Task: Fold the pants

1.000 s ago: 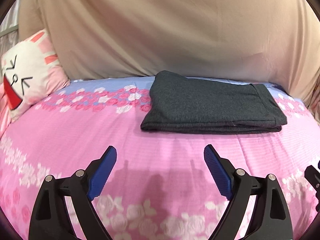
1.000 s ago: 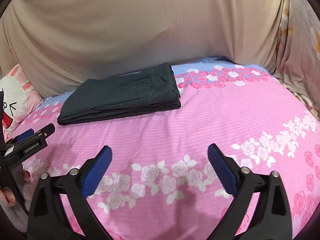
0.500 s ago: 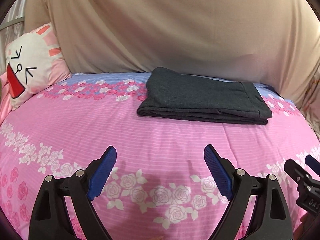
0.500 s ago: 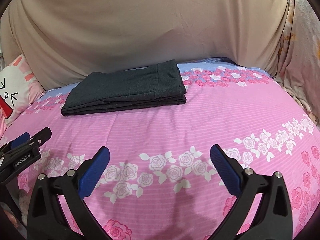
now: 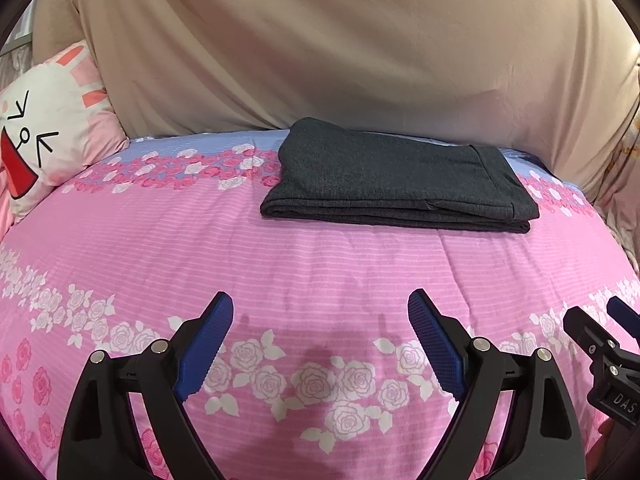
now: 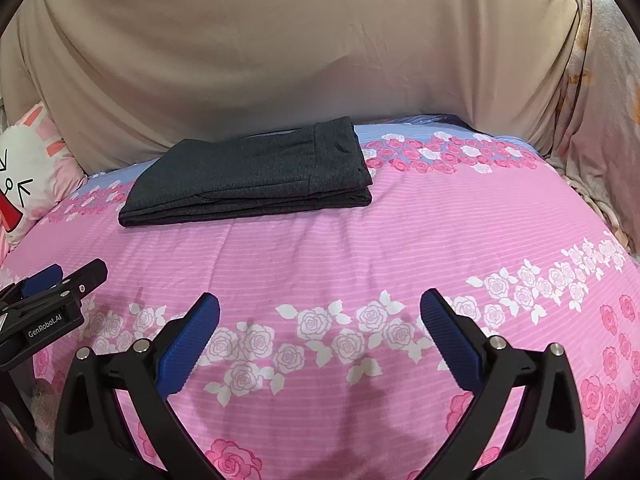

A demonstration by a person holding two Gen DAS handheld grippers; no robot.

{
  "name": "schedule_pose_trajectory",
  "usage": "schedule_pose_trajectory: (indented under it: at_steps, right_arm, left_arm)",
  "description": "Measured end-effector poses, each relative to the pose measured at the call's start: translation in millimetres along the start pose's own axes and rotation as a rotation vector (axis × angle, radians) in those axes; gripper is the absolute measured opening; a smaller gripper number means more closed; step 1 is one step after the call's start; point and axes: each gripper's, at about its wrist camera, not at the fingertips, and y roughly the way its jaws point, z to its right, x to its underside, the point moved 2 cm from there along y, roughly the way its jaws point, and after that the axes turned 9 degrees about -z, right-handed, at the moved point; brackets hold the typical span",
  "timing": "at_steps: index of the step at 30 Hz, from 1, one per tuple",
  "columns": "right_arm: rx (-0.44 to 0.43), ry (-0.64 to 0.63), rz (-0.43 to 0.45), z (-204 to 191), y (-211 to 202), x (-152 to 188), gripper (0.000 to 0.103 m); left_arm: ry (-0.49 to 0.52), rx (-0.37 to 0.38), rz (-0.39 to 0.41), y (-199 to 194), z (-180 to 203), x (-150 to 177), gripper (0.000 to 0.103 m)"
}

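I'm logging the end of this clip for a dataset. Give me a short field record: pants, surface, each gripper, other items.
pants: dark grey pants, folded into a flat rectangle, lying at the far side of the bed
surface: pink floral bedspread
left gripper: open, empty, over the bedspread, apart from the pants
right gripper: open, empty, over the bedspread, apart from the pants
backdrop: beige sheet behind the bed
other: cartoon pillow at the far left
task state: fold looks finished
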Motion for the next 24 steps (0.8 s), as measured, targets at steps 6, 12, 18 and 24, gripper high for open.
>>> schedule_pose_trajectory:
  at_steps: [6, 12, 18, 24]
  right_arm:
    - [-0.001, -0.001, 0.000, 0, 0, 0, 0.098]
    - [0.000, -0.001, 0.001, 0, 0, 0, 0.098]
    - [0.001, -0.004, 0.004, 0, -1, -1, 0.098]
    - [0.001, -0.007, 0.005, 0, -2, -1, 0.098]
  left_arm:
    - [0.020, -0.011, -0.011, 1, 3, 0, 0.087]
    - [0.077, -0.041, 0.058, -10, 11, 5, 0.088]
    - [0.117, -0.063, 0.054, -9, 19, 4, 0.087]
    - [0.116, -0.058, 0.040, -8, 19, 5, 0.086]
